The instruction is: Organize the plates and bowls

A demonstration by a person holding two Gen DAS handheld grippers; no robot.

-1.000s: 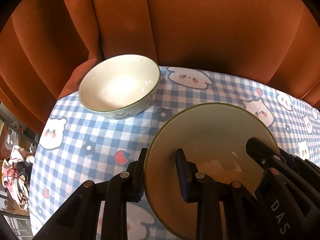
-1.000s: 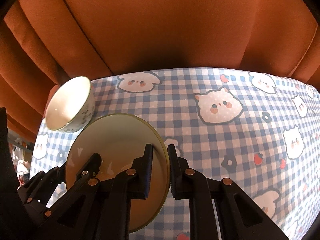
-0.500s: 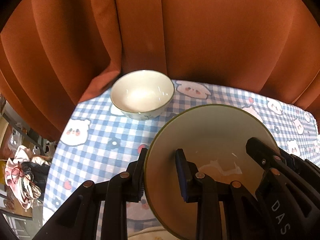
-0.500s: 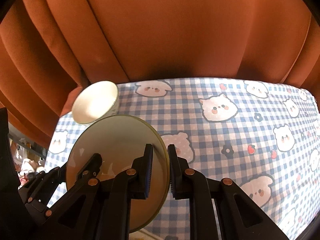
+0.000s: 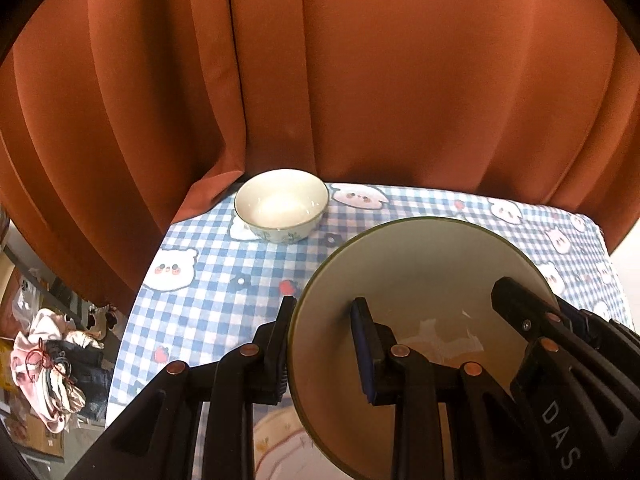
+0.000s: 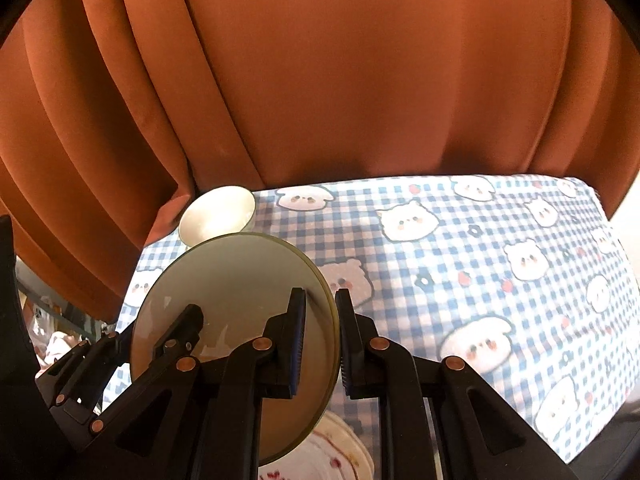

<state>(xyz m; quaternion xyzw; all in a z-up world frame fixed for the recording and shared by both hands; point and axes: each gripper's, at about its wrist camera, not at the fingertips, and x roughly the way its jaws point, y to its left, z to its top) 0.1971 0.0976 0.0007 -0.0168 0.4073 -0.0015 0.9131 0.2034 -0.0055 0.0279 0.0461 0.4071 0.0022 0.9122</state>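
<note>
- One green-rimmed plate (image 5: 420,280), lifted above the checked tablecloth (image 5: 208,288), clamped by both grippers: left gripper (image 5: 320,344) at its nine o'clock edge, right gripper (image 6: 322,340) at three.
- One white bowl (image 5: 280,208) sits at twelve o'clock.
- One patterned dish (image 6: 340,456) below.

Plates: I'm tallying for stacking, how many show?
2: one plate clamped by both grippers above the table, another beneath it at the near edge, mostly hidden; more may be hidden.
</note>
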